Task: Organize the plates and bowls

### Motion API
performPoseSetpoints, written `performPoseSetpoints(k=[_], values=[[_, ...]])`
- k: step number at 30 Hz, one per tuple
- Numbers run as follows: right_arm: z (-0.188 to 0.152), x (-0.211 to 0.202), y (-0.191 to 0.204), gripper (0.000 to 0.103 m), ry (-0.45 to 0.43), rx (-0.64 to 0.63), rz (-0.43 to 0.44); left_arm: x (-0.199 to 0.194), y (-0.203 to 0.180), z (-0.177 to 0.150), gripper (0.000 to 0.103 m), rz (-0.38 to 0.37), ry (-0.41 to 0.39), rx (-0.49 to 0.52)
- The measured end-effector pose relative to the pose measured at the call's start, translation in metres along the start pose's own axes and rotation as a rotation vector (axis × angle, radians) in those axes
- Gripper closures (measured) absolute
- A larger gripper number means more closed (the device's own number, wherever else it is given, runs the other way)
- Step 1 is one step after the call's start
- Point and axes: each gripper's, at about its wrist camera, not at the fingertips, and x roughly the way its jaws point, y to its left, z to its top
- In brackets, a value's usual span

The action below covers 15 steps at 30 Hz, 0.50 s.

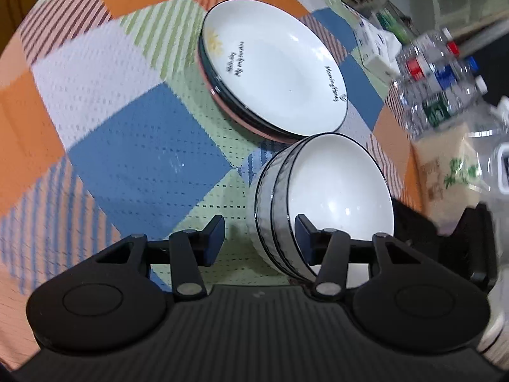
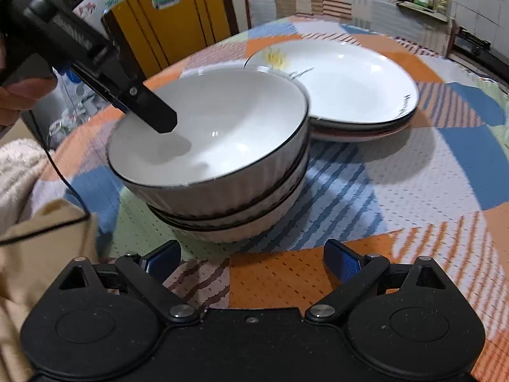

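The left gripper's (image 1: 259,238) fingers (image 1: 214,238) are spread around the bowl stack's (image 1: 318,197) rim. The right gripper's (image 2: 253,262) fingers (image 2: 342,262) are spread wide, holding nothing. Plates (image 1: 276,67) sit beside the bowls on the desk (image 1: 127,127).

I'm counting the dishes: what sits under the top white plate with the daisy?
Under the top plate, rims of more stacked plates show: dark-edged ones and a pink one lowest. Their faces are covered, so the exact count is unclear. The stack rests on the patchwork tablecloth.
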Motion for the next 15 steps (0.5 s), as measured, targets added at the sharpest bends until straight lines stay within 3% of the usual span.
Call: performPoseSetpoints(k=[7, 15], values=[[-0.005, 0.019, 0.016, 0.003, -0.088, -0.082, -0.008, 0.012, 0.003, -0.006, 0.058, -0.045, -0.027, -0.007], [-0.004, 0.028, 0.025, 0.002, -0.195, -0.068, -0.035, 0.021, 0.005, -0.015, 0.064, -0.069, -0.063, -0.022]])
